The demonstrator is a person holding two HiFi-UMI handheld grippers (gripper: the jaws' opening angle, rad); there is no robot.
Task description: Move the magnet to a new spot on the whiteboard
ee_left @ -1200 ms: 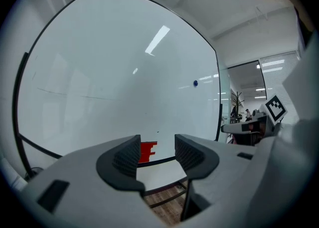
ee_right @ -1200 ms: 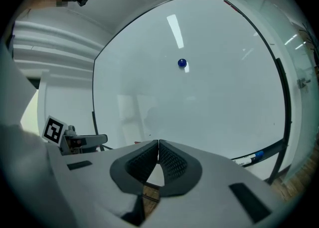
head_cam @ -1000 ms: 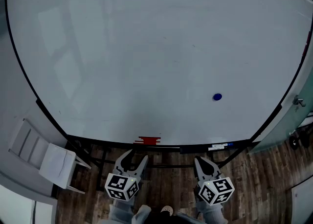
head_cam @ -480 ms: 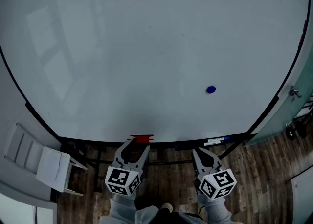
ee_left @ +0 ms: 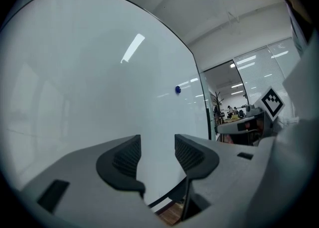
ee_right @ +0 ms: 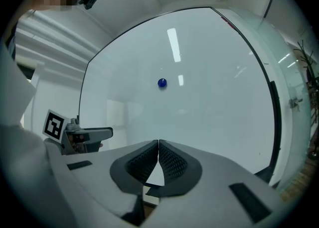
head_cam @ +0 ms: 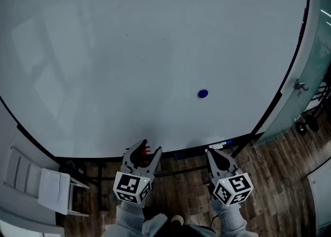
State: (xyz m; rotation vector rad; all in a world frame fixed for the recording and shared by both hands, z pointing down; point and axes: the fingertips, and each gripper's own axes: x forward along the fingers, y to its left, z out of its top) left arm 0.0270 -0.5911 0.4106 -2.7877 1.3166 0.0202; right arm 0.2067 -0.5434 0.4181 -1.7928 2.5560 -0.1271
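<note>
Magnet [head_cam: 202,93] sits low-right on the whiteboard [head_cam: 103,49], straight above your right gripper [head_cam: 215,153] (jaws closed, empty), farther from your left gripper [head_cam: 148,149] (jaws apart, empty), so I'd reach right.

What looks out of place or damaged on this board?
Nothing stands out. The whiteboard looks clean, with one blue magnet stuck on it. The left gripper is open and the right gripper shut, both empty, near its bottom edge.

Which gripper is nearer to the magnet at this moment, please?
Right. The right gripper is almost straight below the magnet, by the lower edge of the whiteboard; the left gripper is also below it but well off to its left.
</note>
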